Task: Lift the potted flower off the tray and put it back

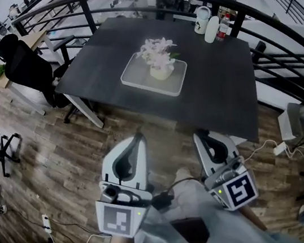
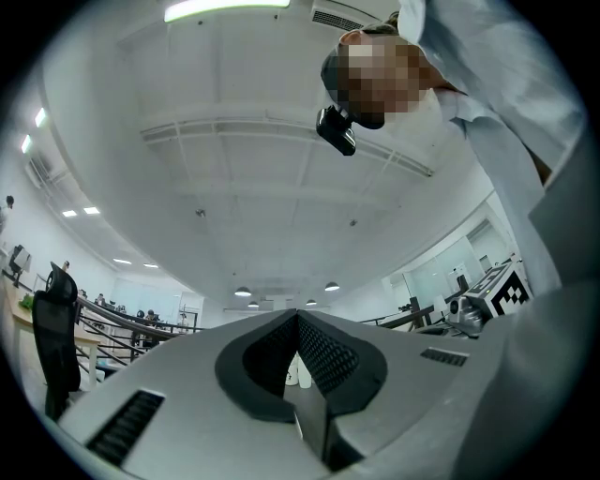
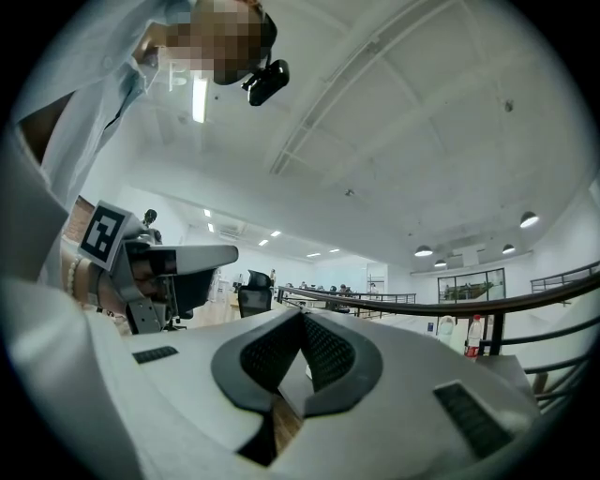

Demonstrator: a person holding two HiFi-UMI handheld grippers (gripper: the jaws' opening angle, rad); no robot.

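The potted flower (image 1: 158, 60) stood upright in the white tray (image 1: 176, 89) near the middle of the dark table (image 1: 222, 92), with bare tabletop on every side of the tray and bottles (image 1: 211, 27) only at the far right corner. The left gripper (image 1: 138, 138) and the right gripper (image 1: 201, 136) were held side by side over the wooden floor (image 1: 61, 161), short of the table's near edge and well apart from the tray. Each gripper's jaws were pressed together at the tips with nothing between them.
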